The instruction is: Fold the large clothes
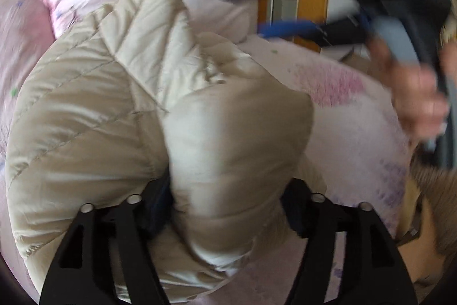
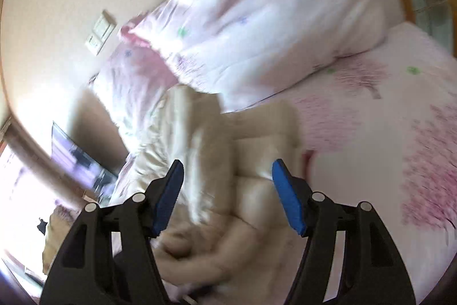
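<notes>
Left gripper (image 1: 228, 207) spread wide, a thick fold of the beige padded jacket (image 1: 114, 93) bulging between its jaws, grip unclear. Right gripper (image 2: 227, 196) open, empty, above the jacket on the bed (image 2: 371, 133).

Each camera sits on the back of its own tongs and looks forward and down along the two fingers. The left wrist view is very close to the beige puffy jacket (image 1: 120, 110), which fills most of the picture; the left tongs (image 1: 228, 207) frame it at the bottom. At its far right it catches the right tongs (image 1: 285, 6), blurred. The right wrist view looks from a little further back, tilted, past the right tongs (image 2: 227, 193). Both views share the jacket (image 2: 205, 150), the pink flowered bed sheet (image 2: 371, 139) and the pink quilt (image 2: 274, 19)
</notes>
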Motion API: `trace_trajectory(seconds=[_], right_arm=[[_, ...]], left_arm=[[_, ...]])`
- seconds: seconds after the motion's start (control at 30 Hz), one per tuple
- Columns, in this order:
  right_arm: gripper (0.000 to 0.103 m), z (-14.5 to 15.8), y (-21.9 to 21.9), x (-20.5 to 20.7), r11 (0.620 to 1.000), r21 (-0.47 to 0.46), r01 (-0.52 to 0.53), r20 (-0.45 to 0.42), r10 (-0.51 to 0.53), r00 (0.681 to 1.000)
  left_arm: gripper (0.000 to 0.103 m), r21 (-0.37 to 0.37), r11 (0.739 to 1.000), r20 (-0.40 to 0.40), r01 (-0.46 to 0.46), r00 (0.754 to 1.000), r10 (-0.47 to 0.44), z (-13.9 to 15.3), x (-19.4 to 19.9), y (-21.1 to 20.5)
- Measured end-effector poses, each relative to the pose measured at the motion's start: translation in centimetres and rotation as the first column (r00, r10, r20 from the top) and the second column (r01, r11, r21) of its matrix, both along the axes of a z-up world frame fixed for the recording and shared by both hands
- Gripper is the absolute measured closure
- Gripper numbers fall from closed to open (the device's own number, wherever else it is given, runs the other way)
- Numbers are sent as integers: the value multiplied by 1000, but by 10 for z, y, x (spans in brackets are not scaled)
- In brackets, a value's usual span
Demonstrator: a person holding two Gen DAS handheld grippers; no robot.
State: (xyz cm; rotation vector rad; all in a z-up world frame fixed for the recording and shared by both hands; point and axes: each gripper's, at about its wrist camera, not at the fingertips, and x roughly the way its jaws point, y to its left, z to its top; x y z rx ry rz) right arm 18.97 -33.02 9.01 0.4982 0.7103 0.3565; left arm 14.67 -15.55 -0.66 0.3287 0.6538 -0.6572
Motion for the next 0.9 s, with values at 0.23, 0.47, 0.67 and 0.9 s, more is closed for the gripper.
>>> trace_trajectory(seconds=[0.23, 0.47, 0.67, 0.9], right_arm=[[40, 1, 25, 60, 999, -31, -34, -95, 31, 995], [93, -18, 29, 77, 999, -45, -12, -153, 5, 988], [93, -33, 16, 78, 999, -29, 19, -186, -24, 982], [92, -34, 12, 77, 1000, -25, 15, -195, -19, 981]], left_arm=[[26, 44, 999, -2, 18, 1000, -18, -6, 4, -10], [25, 48, 998, 2, 41, 999, -41, 8, 1, -7], [22, -129, 990, 49, 53, 998, -47, 77, -23, 64], [21, -178, 955, 8, -239, 970, 244, 93, 41, 145]])
